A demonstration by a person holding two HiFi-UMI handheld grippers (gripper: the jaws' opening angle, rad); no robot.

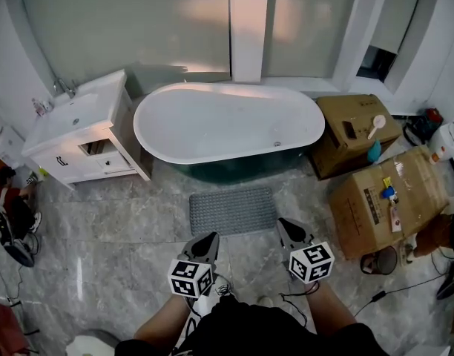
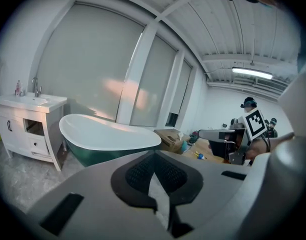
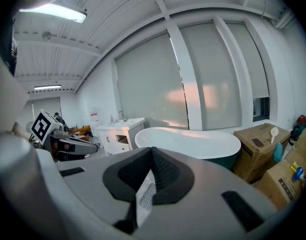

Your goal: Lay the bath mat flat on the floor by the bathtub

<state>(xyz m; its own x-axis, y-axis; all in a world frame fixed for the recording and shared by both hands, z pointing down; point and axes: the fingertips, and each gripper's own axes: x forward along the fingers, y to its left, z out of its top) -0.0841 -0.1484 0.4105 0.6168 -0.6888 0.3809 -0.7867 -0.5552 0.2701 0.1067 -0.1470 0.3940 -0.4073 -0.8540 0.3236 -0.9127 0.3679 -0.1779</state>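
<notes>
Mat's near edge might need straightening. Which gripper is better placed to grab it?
Probably left. The left gripper points at the bath mat's near edge, within its width; the right gripper sits off its right corner. Both are shut and empty.

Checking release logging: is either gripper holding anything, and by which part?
Nothing is held. The left gripper and right gripper are both shut and empty, clear of the bath mat, which lies flat on the floor beside the bathtub.
</notes>
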